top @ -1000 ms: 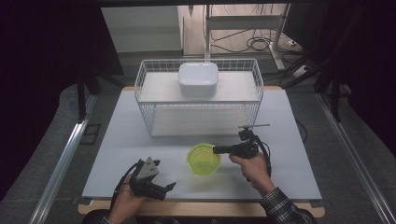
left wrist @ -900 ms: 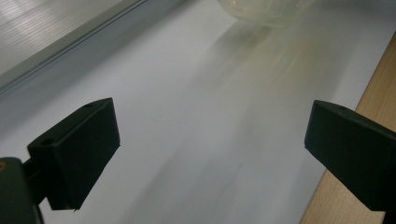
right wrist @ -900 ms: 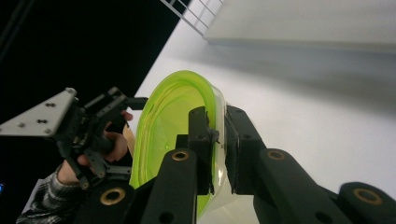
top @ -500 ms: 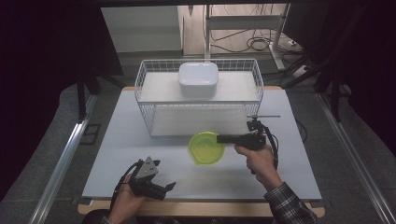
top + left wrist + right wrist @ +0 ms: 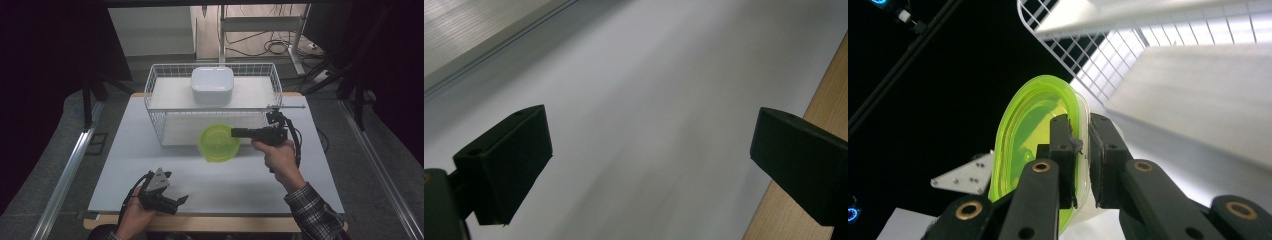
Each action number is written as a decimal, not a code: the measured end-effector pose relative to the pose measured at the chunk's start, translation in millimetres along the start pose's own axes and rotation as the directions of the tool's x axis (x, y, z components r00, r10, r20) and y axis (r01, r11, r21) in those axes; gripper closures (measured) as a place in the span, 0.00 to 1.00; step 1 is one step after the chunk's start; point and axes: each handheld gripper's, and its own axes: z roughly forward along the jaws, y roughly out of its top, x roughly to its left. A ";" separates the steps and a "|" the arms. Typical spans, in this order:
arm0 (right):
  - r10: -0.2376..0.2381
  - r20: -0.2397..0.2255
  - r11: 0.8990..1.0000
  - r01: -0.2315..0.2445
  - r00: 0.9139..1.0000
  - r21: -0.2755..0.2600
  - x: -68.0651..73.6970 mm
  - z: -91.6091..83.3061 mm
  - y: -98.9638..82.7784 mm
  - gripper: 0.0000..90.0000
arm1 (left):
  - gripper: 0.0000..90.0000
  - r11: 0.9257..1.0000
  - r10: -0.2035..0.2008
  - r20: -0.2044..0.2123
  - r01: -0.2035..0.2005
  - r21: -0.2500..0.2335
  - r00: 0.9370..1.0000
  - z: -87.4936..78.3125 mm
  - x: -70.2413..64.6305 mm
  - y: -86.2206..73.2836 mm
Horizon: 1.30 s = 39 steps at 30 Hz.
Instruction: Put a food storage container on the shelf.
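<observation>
No brand, label or writing can be read on anything here. The table (image 5: 320, 200) has a pale grey-white top with a light wooden edge along the person's side. Around it the floor is grey, a metal rail (image 5: 65, 175) runs along the left, cables (image 5: 270, 47) lie on the floor beyond the table, and the rest of the room is dark.

A white wire basket (image 5: 155, 117) stands at the far middle of the table, and a white lidded container (image 5: 212, 85) sits on its upper level.

The right gripper (image 5: 236, 133) is clamped on the rim of a lime-green plastic bowl (image 5: 217, 142), held tilted just in front of the basket; whether the bowl touches the table cannot be told. In the right gripper view the 2 black jaws pinch the bowl's wall (image 5: 1033, 135), 1 inside and 1 outside, with the basket's mesh (image 5: 1098, 55) close behind.

The left gripper (image 5: 181, 201) lies low at the near left edge of the table, its jaws spread wide with nothing between them, well apart from the bowl.
</observation>
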 end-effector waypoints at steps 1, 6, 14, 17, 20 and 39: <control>-0.001 0.000 1.000 0.001 1.000 -0.004 1.6 -0.6 2.6 0.91 | 0.03 1.000 0.000 0.001 0.000 0.000 1.000 0.2 0.1 -0.1; -0.010 -0.026 1.000 0.009 1.000 -0.023 12.5 -3.6 22.9 0.91 | 0.03 1.000 -0.003 0.001 0.003 0.001 1.000 0.9 -0.1 -0.3; -0.030 -0.035 0.997 0.027 0.999 -0.077 31.3 -9.9 53.7 0.91 | 0.03 1.000 -0.005 0.005 0.005 -0.001 1.000 0.6 -0.2 -0.4; -0.033 -0.032 0.996 0.030 0.999 -0.089 36.1 -11.8 65.0 0.91 | 0.03 1.000 -0.001 0.006 0.001 0.006 1.000 1.1 -0.5 -0.4; -0.039 -0.019 0.994 0.037 0.999 -0.103 40.6 -10.9 77.6 0.91 | 0.03 1.000 -0.003 0.004 0.003 0.003 1.000 0.8 -0.3 -0.3; 0.030 0.116 0.964 0.002 0.993 -0.266 43.9 3.9 144.5 0.91 | 0.03 1.000 -0.015 0.009 0.015 -0.004 1.000 0.1 0.1 -0.9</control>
